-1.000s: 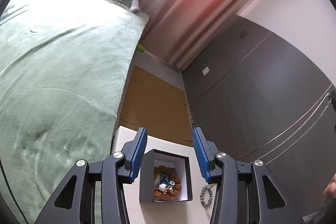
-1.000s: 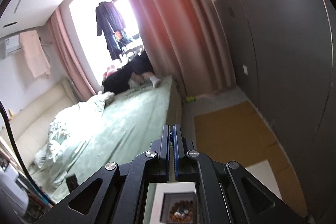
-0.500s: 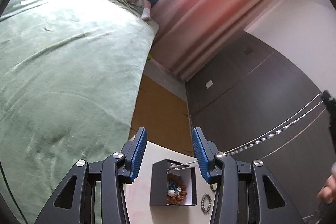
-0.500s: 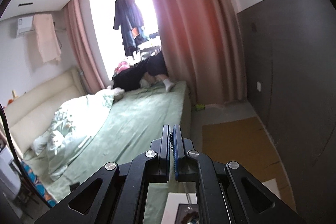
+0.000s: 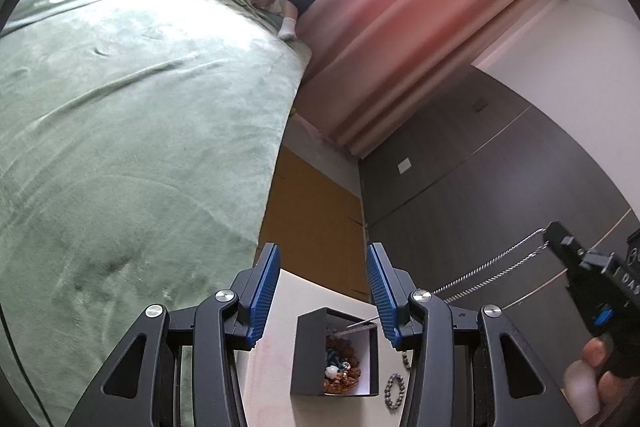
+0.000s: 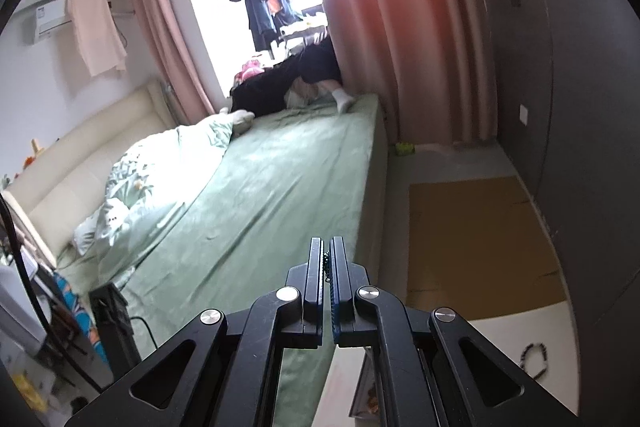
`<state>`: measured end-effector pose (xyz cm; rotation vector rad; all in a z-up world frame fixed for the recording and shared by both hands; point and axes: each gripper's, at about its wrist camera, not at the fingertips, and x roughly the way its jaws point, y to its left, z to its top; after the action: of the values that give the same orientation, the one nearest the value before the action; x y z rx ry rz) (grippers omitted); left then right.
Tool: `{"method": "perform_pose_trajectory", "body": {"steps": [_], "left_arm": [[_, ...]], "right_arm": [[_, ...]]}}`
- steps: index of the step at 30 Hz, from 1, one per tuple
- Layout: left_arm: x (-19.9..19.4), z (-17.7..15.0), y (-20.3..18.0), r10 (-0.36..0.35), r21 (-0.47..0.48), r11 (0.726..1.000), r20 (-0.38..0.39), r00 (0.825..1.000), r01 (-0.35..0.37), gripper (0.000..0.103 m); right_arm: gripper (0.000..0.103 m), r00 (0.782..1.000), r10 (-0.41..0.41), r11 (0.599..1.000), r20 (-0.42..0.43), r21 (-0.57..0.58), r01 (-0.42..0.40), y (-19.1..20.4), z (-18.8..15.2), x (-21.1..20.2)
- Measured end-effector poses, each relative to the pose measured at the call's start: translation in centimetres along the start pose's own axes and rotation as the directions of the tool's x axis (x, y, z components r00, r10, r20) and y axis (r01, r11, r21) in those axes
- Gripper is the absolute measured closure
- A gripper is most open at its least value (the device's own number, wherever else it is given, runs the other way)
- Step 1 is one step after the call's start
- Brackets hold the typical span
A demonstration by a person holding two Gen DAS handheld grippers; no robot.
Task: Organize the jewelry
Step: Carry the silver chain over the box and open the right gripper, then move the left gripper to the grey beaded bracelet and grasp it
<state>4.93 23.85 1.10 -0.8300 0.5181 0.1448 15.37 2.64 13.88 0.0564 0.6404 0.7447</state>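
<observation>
Behind the closed right gripper [image 6: 329,265], its black linkage hides nearly all of the dark open-topped jewelry box [image 6: 362,393]. The silver link chain [image 5: 490,269] vanishes behind the spread left gripper's [image 5: 322,293] right finger [image 5: 384,297], which also cuts off the dark beaded bracelet [image 5: 395,389]. The box's beads are too small to sort.

L gripper [image 5: 322,291] open above jewelry box [image 5: 306,355].

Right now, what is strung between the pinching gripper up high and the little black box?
In the left wrist view, a silver chain stretches from the right gripper down into the black box, its lower end dangling above the beads inside.
</observation>
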Motion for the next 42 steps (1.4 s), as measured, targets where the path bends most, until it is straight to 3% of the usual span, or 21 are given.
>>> {"method": "perform_pose_trajectory", "body": {"steps": [8,14,16,17,18,23,27,31,36,42], "left_arm": [[0.6,-0.2,0.1,0.025,-0.008,1.000,-0.005,1.000,-0.025,0.057],[1.5,-0.7,-0.4,0.045,0.011,0.999,-0.020,0.999,-0.044,0.057],[1.9,-0.9,-0.7,0.051,0.023,0.998,-0.029,0.998,-0.050,0.057],[2.2,-1.1,-1.0,0.055,0.033,0.998,-0.034,0.998,-0.054,0.057],[2.3,-1.2,-1.1,0.059,0.039,0.998,-0.037,0.998,-0.058,0.057],[3.8,-2.3,-2.5,0.078,0.089,0.994,-0.074,0.994,-0.071,0.057],[5.0,-3.5,-3.9,0.074,0.125,0.990,-0.106,0.992,-0.060,0.057],[6.2,-4.8,-5.7,0.067,0.162,0.986,-0.134,0.989,-0.045,0.057],[8.1,-7.2,-8.5,0.063,0.230,0.973,-0.186,0.981,-0.019,0.057],[9.7,-10.3,-11.5,0.054,0.303,0.953,-0.249,0.967,0.025,0.057]], "right_arm": [[0.099,0.998,0.029,0.997,-0.055,0.067,-0.025,-2.7,-2.9,2.7],[0.095,0.982,0.059,0.987,-0.181,0.157,-0.030,-5.7,-6.8,6.5],[0.068,0.972,0.083,0.981,-0.218,0.188,-0.041,-6.8,-7.9,7.3],[0.048,0.971,0.096,0.977,-0.220,0.207,-0.050,-7.5,-8.6,7.4],[0.043,0.973,0.100,0.975,-0.210,0.214,-0.054,-8.1,-9.1,7.2],[0.043,0.972,0.107,0.966,-0.207,0.252,-0.053,-11.1,-11.0,5.8],[0.042,0.977,0.028,0.957,-0.210,0.288,0.035,-14.3,-11.0,3.8],[0.042,0.985,0.000,0.944,-0.171,0.326,0.057,-17.1,-11.1,0.9],[0.029,0.991,-0.001,0.912,-0.132,0.406,0.055,-20.3,-12.7,-2.0],[0.027,0.984,-0.012,0.886,-0.176,0.454,0.092,-22.9,-15.1,-3.5]]}}
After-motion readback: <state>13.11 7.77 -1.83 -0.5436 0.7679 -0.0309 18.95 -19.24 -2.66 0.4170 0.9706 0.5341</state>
